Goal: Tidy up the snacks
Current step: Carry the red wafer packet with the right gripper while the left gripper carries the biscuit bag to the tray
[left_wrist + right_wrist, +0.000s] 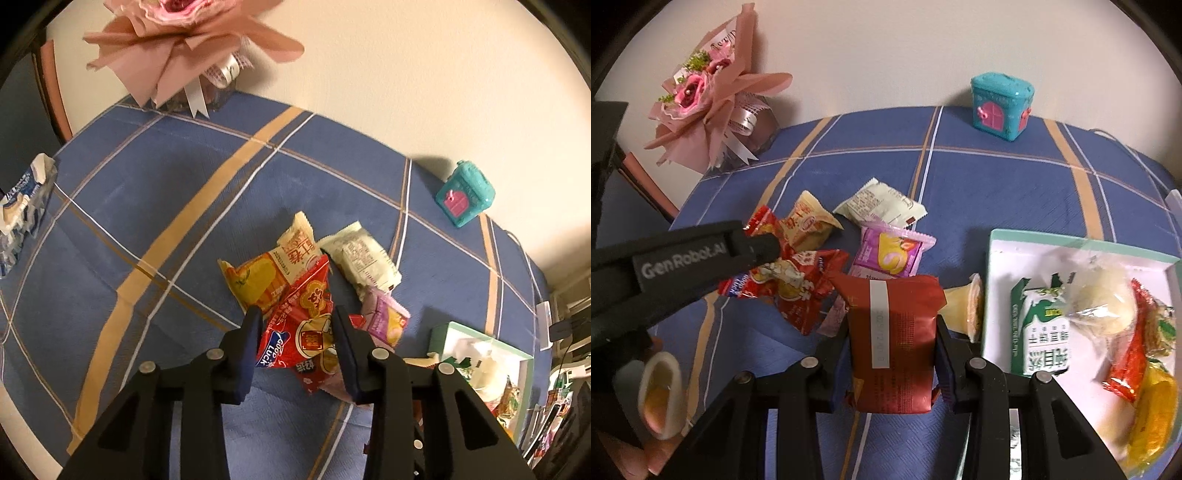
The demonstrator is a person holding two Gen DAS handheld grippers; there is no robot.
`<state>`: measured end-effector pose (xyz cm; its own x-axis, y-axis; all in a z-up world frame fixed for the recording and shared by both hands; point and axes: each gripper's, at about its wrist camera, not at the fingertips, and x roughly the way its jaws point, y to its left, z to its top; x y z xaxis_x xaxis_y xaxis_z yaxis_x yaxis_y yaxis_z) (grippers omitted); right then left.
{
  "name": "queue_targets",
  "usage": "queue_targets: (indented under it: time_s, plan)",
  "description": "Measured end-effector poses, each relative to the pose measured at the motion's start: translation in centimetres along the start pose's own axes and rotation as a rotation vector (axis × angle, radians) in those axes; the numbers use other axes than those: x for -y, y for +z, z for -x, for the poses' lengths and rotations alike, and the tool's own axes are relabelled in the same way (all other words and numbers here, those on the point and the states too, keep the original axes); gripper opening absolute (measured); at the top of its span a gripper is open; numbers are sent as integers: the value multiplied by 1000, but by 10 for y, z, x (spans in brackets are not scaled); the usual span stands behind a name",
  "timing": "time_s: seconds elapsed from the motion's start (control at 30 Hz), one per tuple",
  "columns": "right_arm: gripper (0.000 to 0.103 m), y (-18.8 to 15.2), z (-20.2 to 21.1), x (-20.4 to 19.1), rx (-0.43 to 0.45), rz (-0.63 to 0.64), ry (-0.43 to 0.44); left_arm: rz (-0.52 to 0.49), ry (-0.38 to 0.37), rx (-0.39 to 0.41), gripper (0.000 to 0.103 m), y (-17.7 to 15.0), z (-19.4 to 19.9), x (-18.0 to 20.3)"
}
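Left gripper (297,332): jaws clamped on a red snack packet (306,332), above the snack pile on the blue checked tablecloth (147,206).
Right gripper (892,339): pinched a dark red wrapped snack (894,332) (upright between the pads), just beside the white box (991,280) of snacks.

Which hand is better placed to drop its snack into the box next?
Right: right gripper holds the dark red packet beside the box; left gripper grips its red packet farther away.
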<state>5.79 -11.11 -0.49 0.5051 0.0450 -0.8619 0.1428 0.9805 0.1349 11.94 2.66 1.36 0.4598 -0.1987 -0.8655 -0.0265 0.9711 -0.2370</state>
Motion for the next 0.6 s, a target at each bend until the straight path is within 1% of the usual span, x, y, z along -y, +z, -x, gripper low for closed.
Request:
queue_targets:
  time_s: [0.2,0.6]
  plan:
    - [42,0,13,0,17,13,-25,-7,7,23,40,-2,15,1]
    - [42,-6,36,12,42,21,-60,-27,30,50,40,-11,32,13]
